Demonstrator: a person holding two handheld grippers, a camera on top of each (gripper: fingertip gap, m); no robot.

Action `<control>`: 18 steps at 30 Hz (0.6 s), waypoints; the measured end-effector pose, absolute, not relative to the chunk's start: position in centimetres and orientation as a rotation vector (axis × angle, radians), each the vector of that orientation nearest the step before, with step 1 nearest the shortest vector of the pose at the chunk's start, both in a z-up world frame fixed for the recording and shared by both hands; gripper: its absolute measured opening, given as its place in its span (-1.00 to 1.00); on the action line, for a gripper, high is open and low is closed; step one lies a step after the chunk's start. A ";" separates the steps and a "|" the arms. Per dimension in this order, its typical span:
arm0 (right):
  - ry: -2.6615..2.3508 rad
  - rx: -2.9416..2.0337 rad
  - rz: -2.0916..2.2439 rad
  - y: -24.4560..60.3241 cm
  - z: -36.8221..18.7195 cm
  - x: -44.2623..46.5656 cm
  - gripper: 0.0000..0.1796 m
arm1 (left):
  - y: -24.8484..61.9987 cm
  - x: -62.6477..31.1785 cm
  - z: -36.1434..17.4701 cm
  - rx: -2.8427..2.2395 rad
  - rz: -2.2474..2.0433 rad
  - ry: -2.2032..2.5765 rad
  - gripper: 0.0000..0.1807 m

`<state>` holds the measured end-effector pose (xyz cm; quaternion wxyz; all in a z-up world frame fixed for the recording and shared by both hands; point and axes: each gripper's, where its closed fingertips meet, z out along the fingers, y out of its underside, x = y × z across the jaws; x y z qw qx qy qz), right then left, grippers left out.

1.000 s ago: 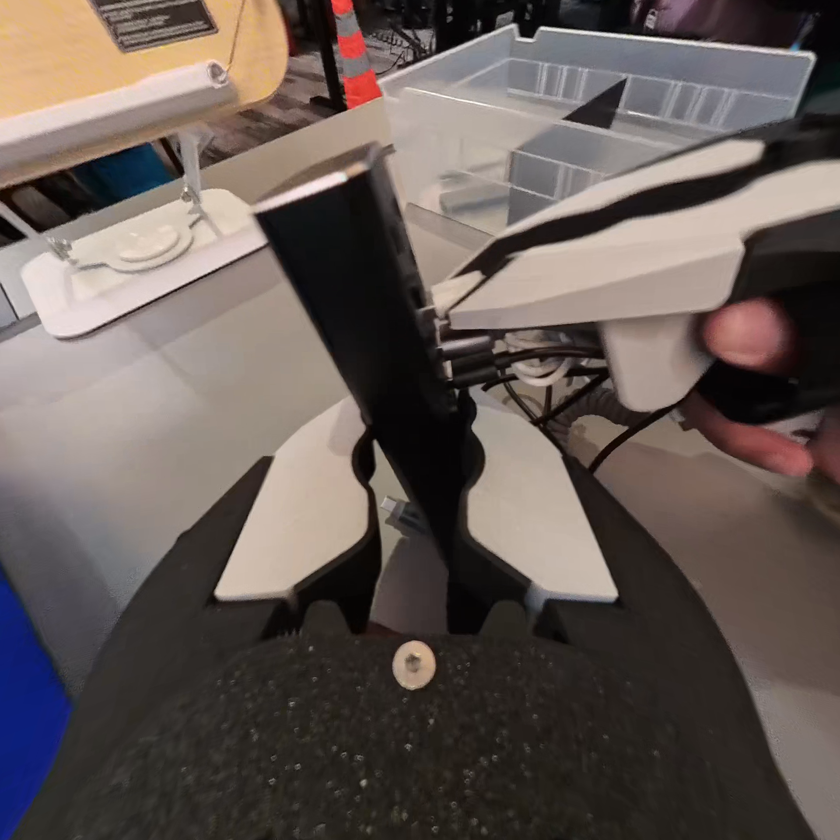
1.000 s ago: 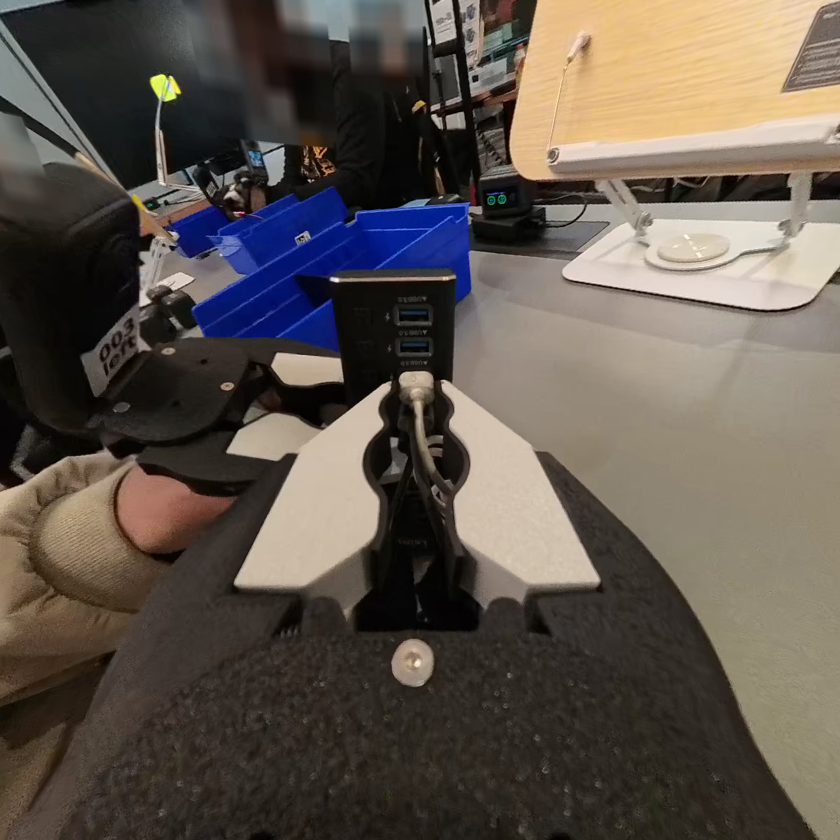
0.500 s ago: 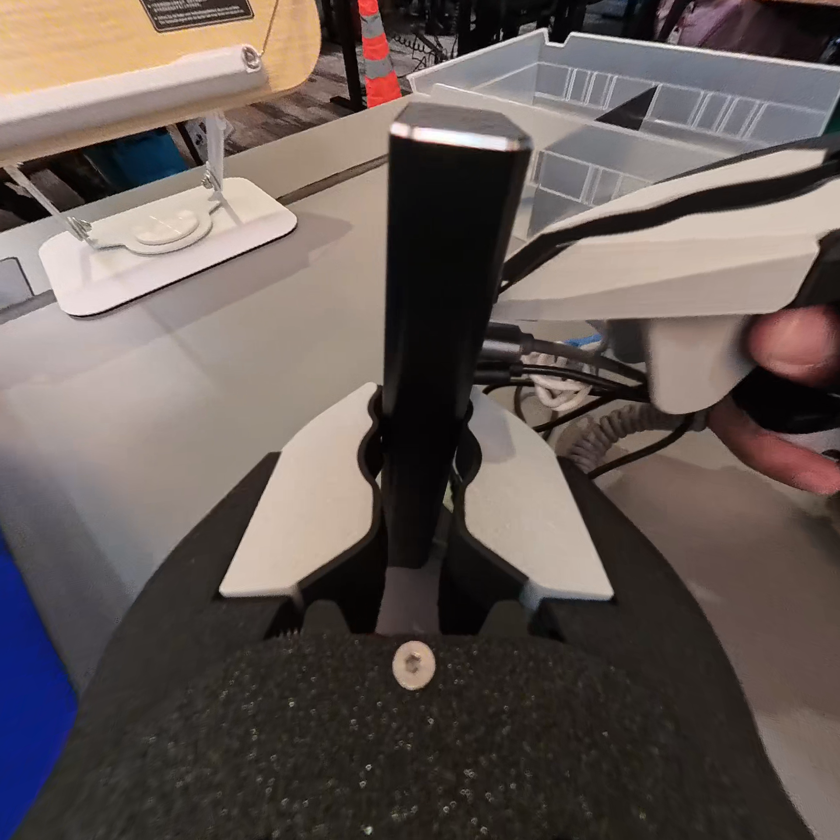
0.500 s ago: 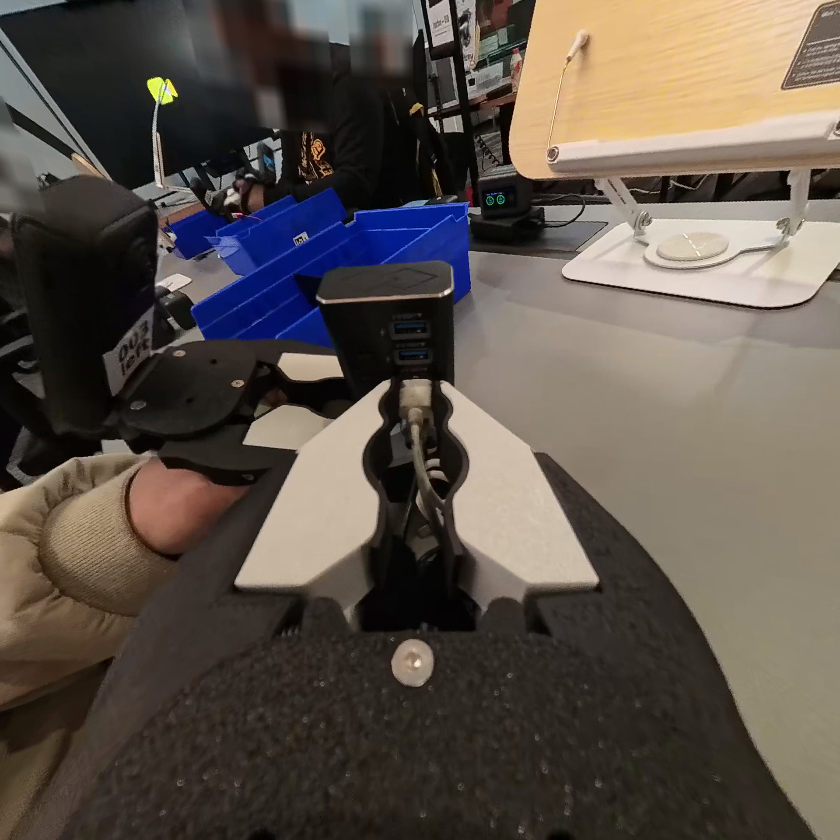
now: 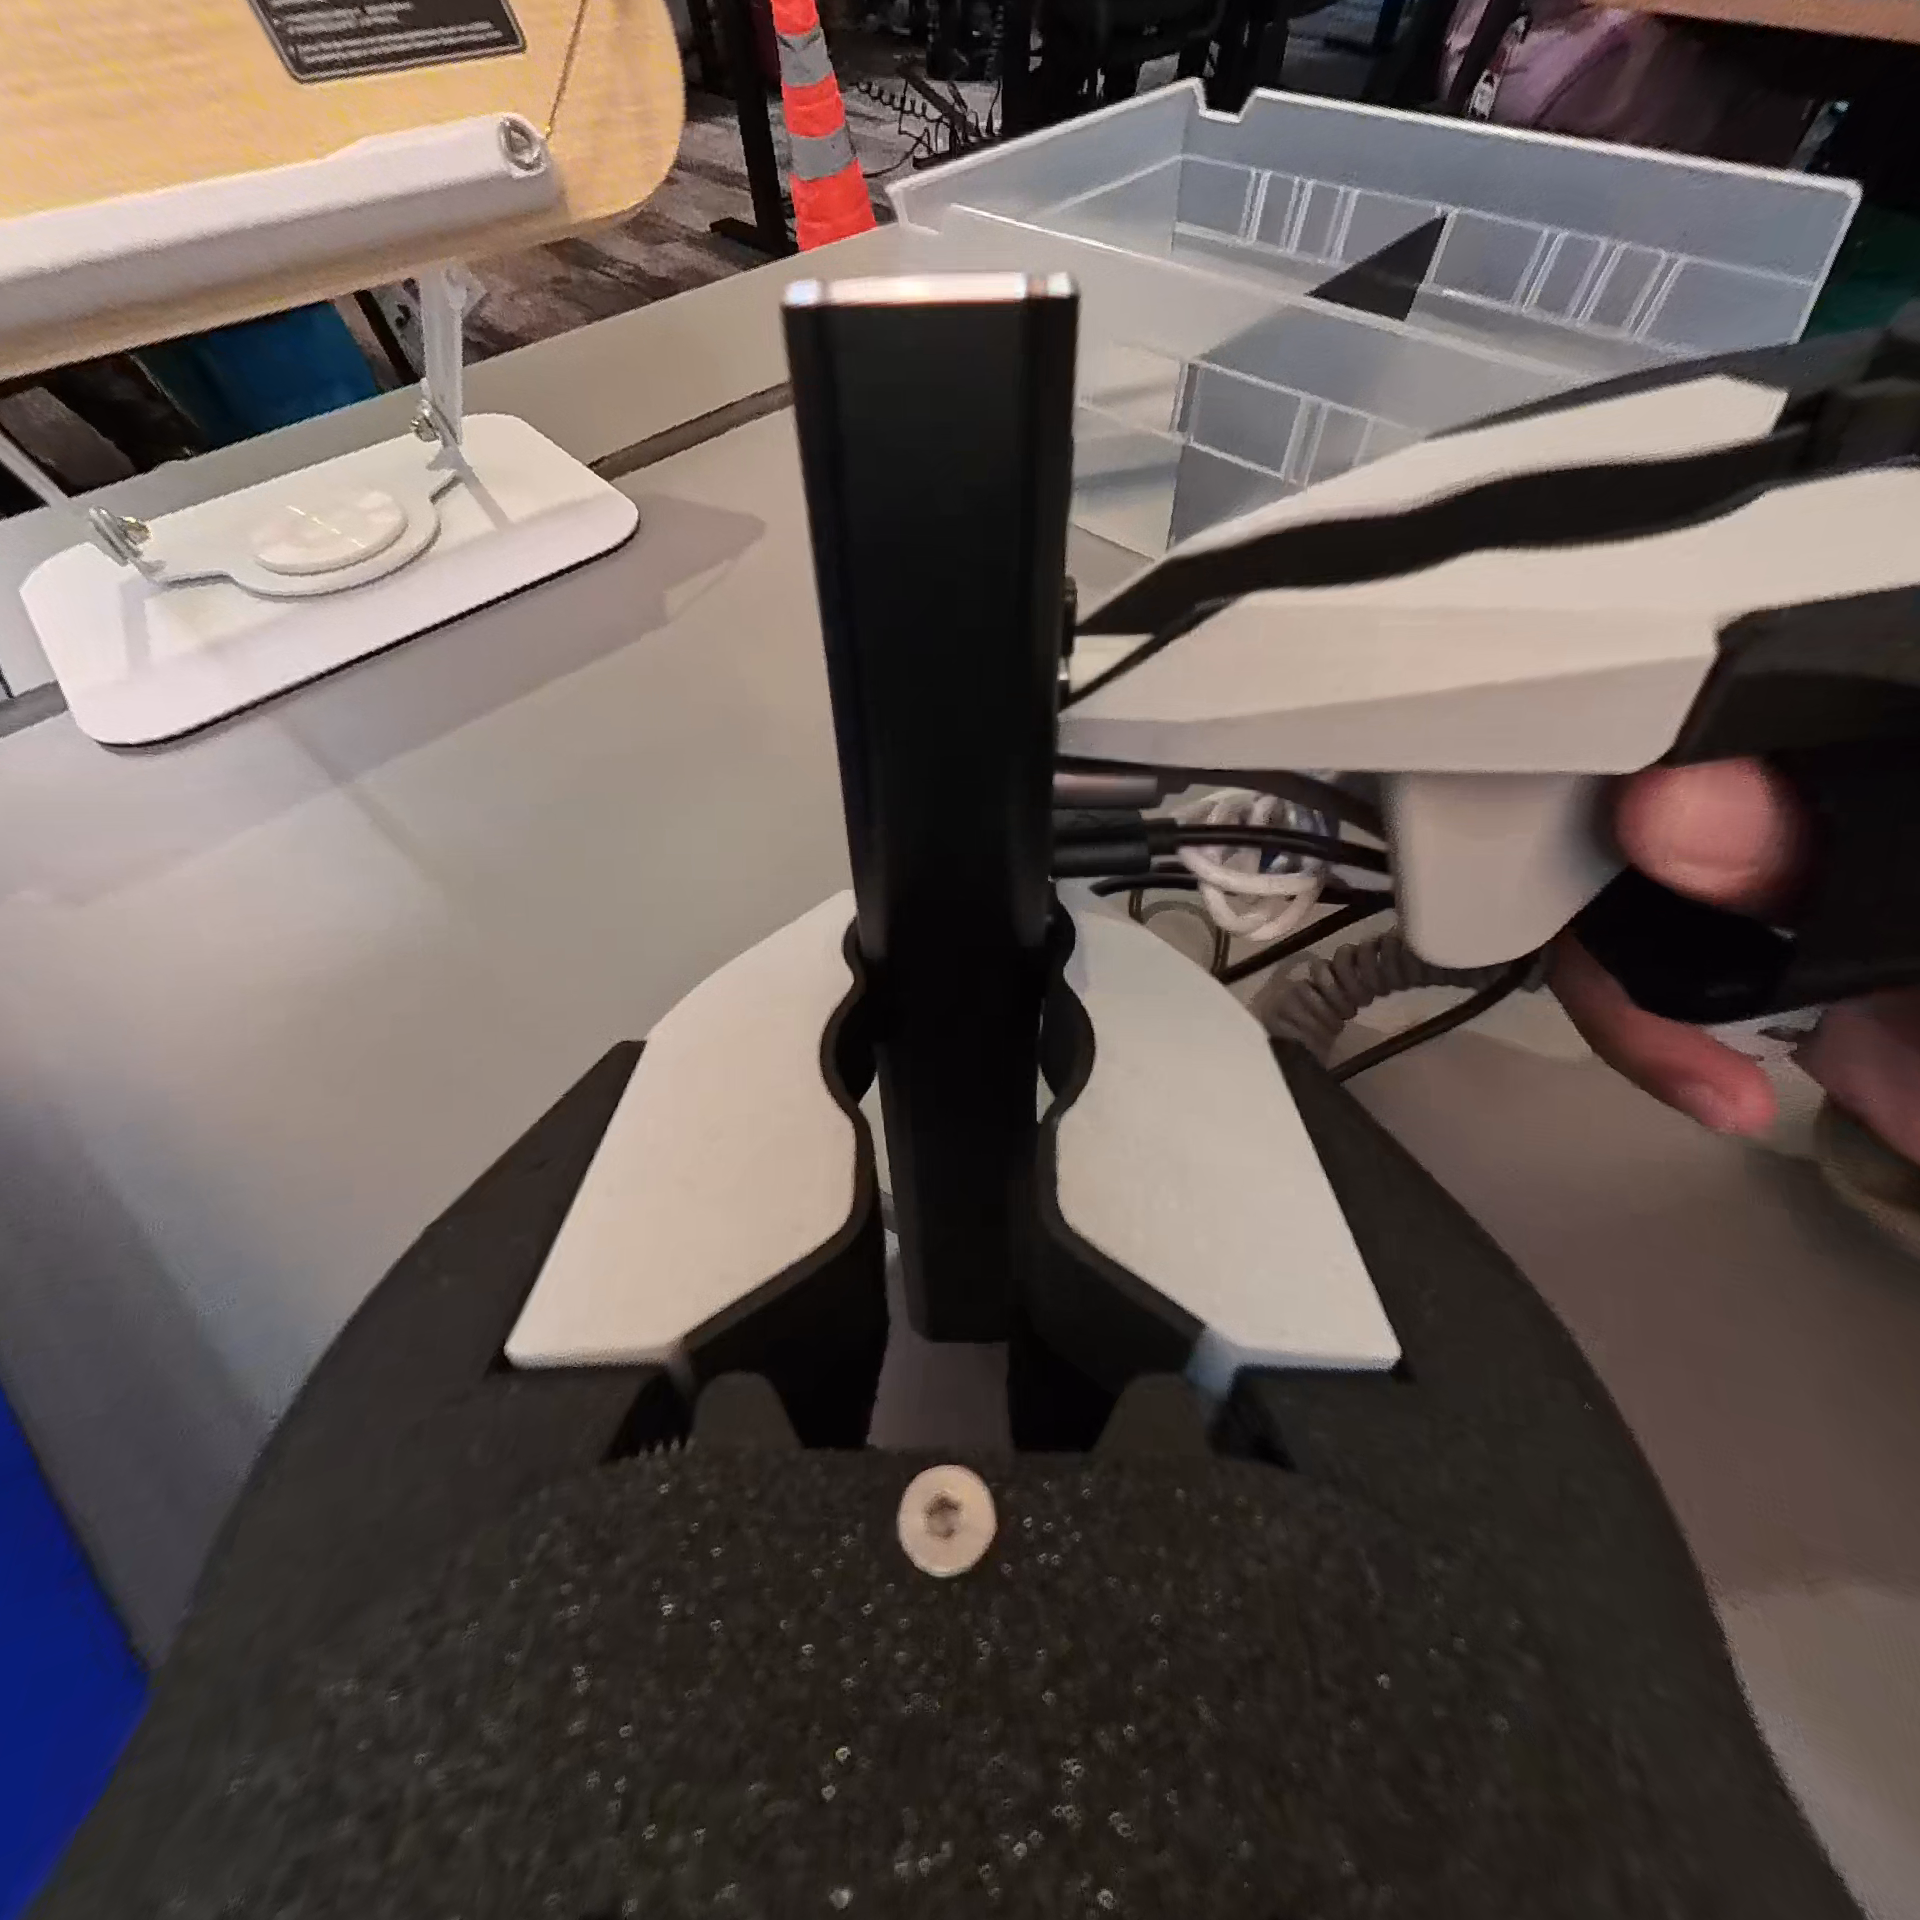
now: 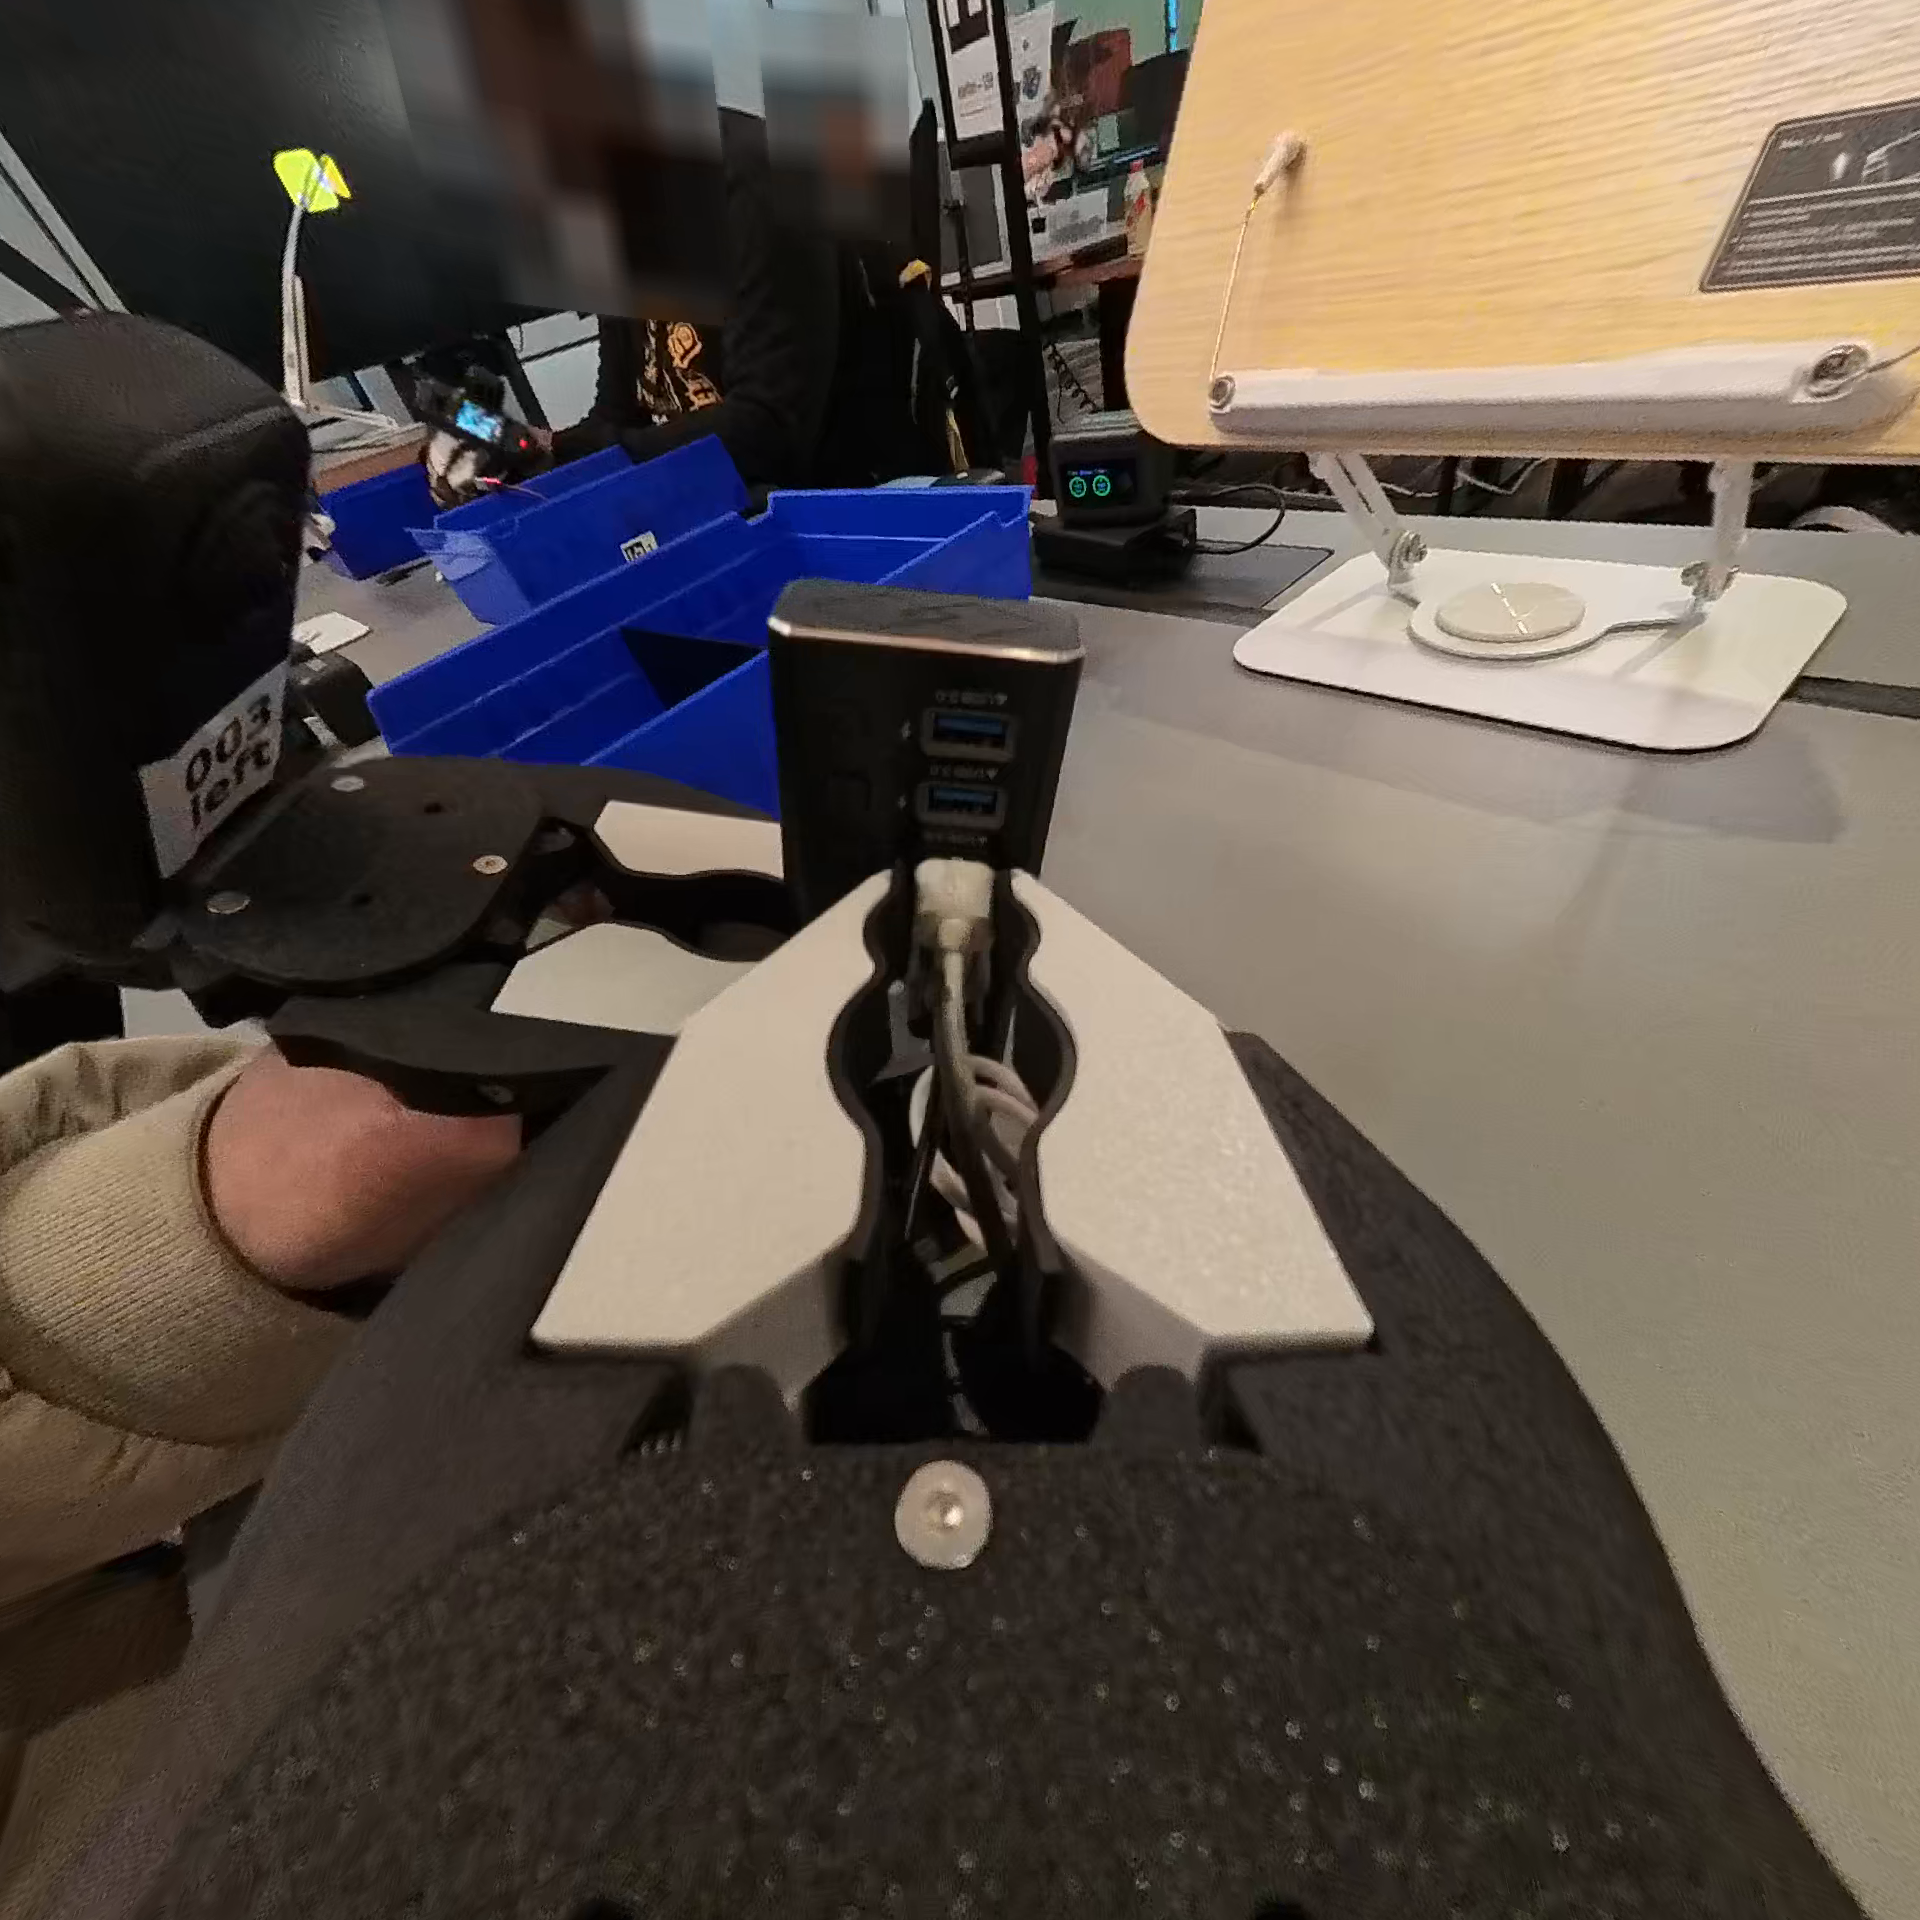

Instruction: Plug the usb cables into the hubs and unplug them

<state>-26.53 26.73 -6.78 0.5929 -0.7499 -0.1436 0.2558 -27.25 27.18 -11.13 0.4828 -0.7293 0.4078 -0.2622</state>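
Note:
A black USB hub [image 5: 935, 623] stands upright, clamped near its lower end by my left gripper [image 5: 951, 935], which is shut on it. In the right wrist view the hub [image 6: 831, 748] shows two free blue ports [image 6: 966, 732]. Below them a white USB plug [image 6: 951, 894] sits in a port. My right gripper [image 6: 951, 909] is shut on that plug, its white cable [image 6: 961, 1049] running back between the fingers. In the left wrist view the right gripper [image 5: 1351, 644] reaches the hub's right face from the right. Dark plugs [image 5: 1101, 831] sit in lower ports.
A wooden book stand on a white base [image 5: 312, 551] stands at the back, also in the right wrist view [image 6: 1538, 644]. A clear divided bin [image 5: 1455, 312] is behind the hub. Blue bins [image 6: 727, 623] lie at the left. Loose cables [image 5: 1247, 873] lie on the grey table [image 6: 1455, 1039]. Across from one pair of fingers to the other is roughly 4 centimeters.
The hub has swung from tilted left to upright in my left gripper. My right gripper has stayed on the white plug at the hub's port face.

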 end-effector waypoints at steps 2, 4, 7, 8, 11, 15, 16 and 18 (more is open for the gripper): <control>-0.317 -1.740 0.597 26.8 -6.8 -26.5 -0.83 | 27.2 -27.2 -11.2 -1.787 -0.658 0.971 -0.69; -0.296 -1.742 0.619 26.9 -6.8 -26.5 -0.83 | 27.2 -27.3 -11.2 -1.788 -0.653 0.972 -0.69; -0.309 -1.781 0.631 26.7 -7.0 -26.7 -0.84 | 27.7 -27.6 -11.3 -1.778 -0.597 0.954 -0.69; -0.298 -1.781 0.636 26.7 -7.0 -26.7 -0.84 | 27.8 -27.6 -11.2 -1.766 -0.602 0.950 -0.67; -0.298 -1.774 0.641 26.1 -6.5 -26.4 -0.84 | 27.5 -27.3 -10.6 -1.734 -0.653 0.954 -0.65; -0.287 -1.773 0.652 25.7 -6.5 -26.0 -0.84 | 27.2 -26.9 -10.7 -1.734 -0.647 0.975 -0.66; -0.293 -1.784 0.652 25.9 -6.7 -25.9 -0.84 | 27.2 -26.8 -11.0 -1.756 -0.685 0.980 -0.66; -0.328 -1.790 0.692 26.0 -6.7 -26.3 -0.83 | 26.9 -26.8 -11.1 -1.753 -0.764 1.029 -0.68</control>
